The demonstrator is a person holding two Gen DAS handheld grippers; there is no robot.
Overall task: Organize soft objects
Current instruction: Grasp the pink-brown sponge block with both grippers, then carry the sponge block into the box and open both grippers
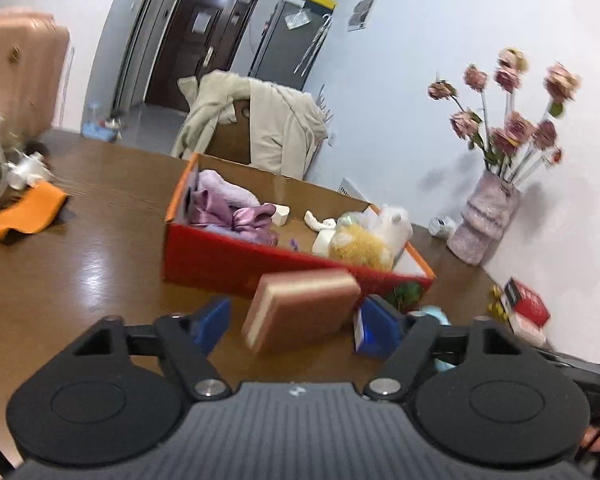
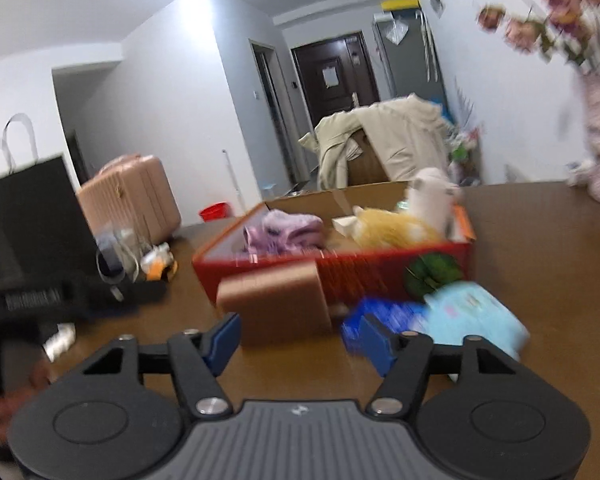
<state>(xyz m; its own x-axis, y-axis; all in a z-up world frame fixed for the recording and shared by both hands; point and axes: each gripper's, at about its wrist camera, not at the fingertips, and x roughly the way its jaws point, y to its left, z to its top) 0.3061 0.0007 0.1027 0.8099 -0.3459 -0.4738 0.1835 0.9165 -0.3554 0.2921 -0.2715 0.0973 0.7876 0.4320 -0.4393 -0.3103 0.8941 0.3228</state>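
Observation:
A brown sponge block (image 1: 300, 308) with a pale side stands on the wooden table (image 1: 80, 264) just in front of the red cardboard box (image 1: 228, 260). My left gripper (image 1: 294, 326) is open, its blue fingers (image 1: 212, 322) on either side of the block, with a gap showing on the left. In the right wrist view the same sponge block (image 2: 276, 304) lies just ahead of my right gripper (image 2: 300, 342), which is open and holds nothing. The red box (image 2: 340, 268) holds purple cloth (image 1: 228, 208), a yellow plush (image 1: 360, 246) and a white soft toy (image 2: 432, 196).
A light blue packet (image 2: 472, 316) and a blue packet (image 2: 384, 312) lie right of the sponge. An orange cloth (image 1: 24, 212) sits at the left, a vase of pink flowers (image 1: 484, 216) by the wall, a small red box (image 1: 530, 306) near it. A black bag (image 2: 32, 216) stands left.

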